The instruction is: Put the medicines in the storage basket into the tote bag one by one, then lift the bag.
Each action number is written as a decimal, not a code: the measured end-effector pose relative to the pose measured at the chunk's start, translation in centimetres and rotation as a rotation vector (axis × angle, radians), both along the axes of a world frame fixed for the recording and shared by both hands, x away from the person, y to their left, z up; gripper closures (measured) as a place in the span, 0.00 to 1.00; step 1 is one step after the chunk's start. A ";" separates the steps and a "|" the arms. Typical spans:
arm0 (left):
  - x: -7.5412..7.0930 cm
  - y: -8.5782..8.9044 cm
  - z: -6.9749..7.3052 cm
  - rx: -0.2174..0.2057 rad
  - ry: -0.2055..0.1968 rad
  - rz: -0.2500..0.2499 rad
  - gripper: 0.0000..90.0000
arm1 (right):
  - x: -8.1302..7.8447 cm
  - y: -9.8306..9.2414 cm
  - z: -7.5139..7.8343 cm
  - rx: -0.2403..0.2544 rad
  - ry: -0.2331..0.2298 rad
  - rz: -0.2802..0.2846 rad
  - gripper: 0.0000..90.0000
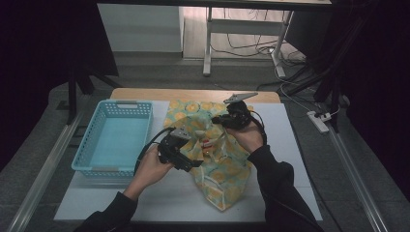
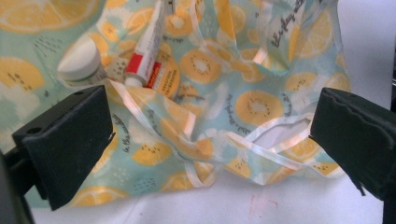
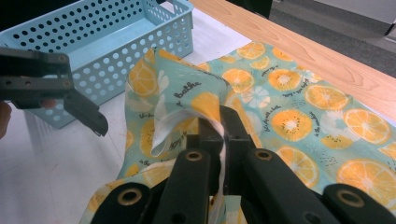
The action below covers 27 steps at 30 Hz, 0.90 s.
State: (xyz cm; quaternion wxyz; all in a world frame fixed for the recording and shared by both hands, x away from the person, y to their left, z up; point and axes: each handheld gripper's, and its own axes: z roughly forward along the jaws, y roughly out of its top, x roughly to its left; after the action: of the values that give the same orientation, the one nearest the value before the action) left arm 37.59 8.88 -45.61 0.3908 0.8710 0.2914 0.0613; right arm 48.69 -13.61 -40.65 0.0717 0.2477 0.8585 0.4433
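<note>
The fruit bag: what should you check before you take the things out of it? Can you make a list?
1. Right gripper pinching the bag edge: ok, jaws shut on the fabric.
2. Left gripper ready to grab: ok, jaws wide open, nothing between the pads.
3. Bag mouth held open: ok, the tube and the white-capped jar show inside.
4. Ribbon handles out of the way: not ok, they cross in front of the left gripper.
5. Blue basket free to take things: ok.
6. More things deeper inside: cannot tell.
</note>
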 end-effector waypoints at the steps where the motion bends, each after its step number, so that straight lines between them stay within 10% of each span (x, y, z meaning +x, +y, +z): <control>1: -0.1 0.0 -0.1 0.002 0.002 0.002 0.00 | 0.0 0.0 0.0 0.003 0.001 0.000 1.00; 27: -1.2 -0.4 -4.8 0.068 0.025 0.076 0.00 | -0.7 0.5 -0.5 -0.004 0.007 0.025 1.00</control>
State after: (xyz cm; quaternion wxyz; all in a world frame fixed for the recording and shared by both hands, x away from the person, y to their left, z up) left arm 36.36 8.52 -50.45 0.3549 0.8727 0.3267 0.0751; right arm 48.01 -13.14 -41.15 0.0636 0.2381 0.8627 0.4416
